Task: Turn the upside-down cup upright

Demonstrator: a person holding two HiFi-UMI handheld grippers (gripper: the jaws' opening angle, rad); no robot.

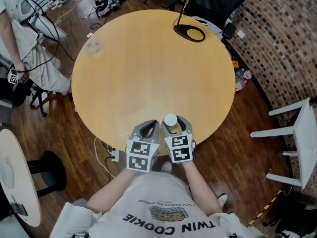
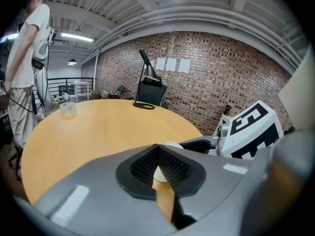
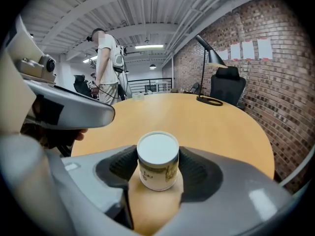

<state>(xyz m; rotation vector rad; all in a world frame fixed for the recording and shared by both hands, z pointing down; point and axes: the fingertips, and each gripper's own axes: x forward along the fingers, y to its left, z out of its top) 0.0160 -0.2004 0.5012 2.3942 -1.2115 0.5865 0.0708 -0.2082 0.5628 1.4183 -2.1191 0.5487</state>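
Wooden round table (image 1: 148,68) is used as the work surface. From the left: one clear tub (image 1: 93,47) is seen near the far left rim, well apart from the action. Left gripper (image 1: 148,128) is held at the near edge with its jaws closed together, nothing gripped. Just beside it, right gripper (image 3: 157,167) is set around the cup (image 3: 157,154), and the pads (image 3: 199,171) are judged to be pressed on both sides of the wall. The cup is stood mouth-down on the table at the near edge, white base up. One lamp (image 1: 189,32) is placed at the far right rim. Counts: one cup, one tub, one lamp, two grippers. Handling, as judged: a paper cup, probably empty, so very light. The wall is thin and easily crushed, so the squeeze is to be kept gentle. The printed surface may be a bit slick, though grip should be helped by the ribbed pads. Hold is best taken mid-wall, across the width, so the taper cannot let it slide out when it is rolled over. The mouth end is the softest part and is best avoided.
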